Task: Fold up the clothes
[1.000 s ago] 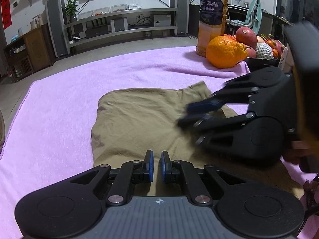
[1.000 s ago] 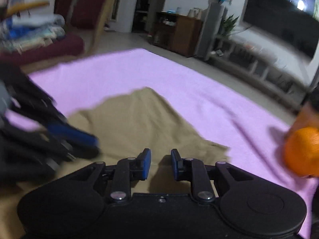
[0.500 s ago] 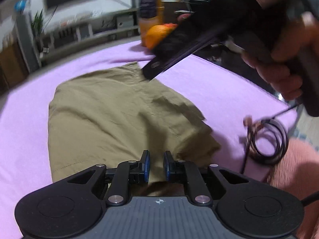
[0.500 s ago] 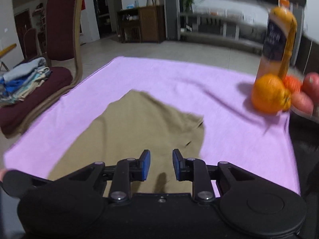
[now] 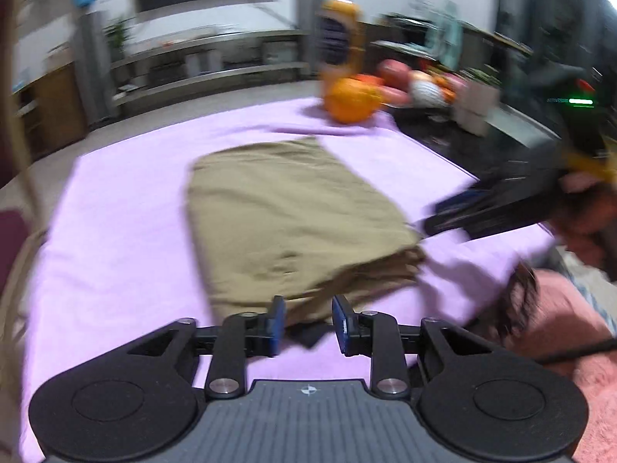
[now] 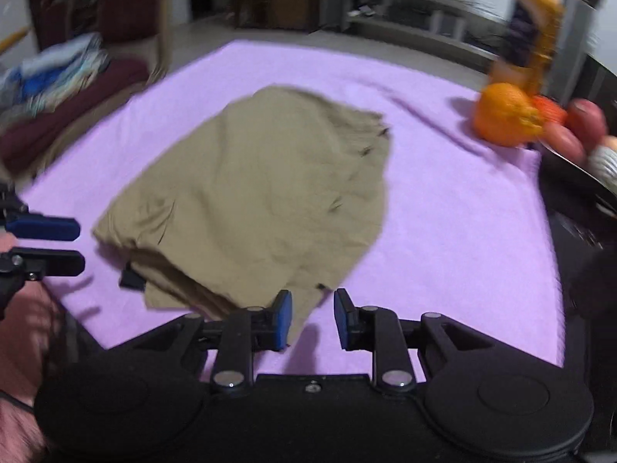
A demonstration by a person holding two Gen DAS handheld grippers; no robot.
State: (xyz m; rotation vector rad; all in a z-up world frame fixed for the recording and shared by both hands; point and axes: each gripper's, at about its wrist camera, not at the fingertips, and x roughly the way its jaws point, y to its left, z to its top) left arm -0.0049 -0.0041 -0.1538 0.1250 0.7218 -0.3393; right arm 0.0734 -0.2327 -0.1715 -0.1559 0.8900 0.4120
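A khaki garment (image 5: 285,208) lies folded in layers on a purple cloth (image 5: 115,239); it also shows in the right wrist view (image 6: 262,200). My left gripper (image 5: 308,324) is open and empty, just before the garment's near edge. My right gripper (image 6: 311,318) is open and empty at the garment's near right corner. The right gripper also appears in the left wrist view (image 5: 455,214), off the garment's right side. The left gripper appears at the left edge of the right wrist view (image 6: 50,245). A small black tag (image 6: 131,279) sticks out under the folded edge.
An orange (image 5: 353,100), a juice bottle (image 5: 341,38) and a plate of fruit (image 5: 416,85) stand at the cloth's far right corner. A chair with stacked clothes (image 6: 61,88) is left of the table. A pink sleeve (image 5: 559,320) is near right.
Both grippers have opened wider and pulled back off the garment toward its near edge. The right gripper swung from over the garment to its right side. The garment lies flat and released.
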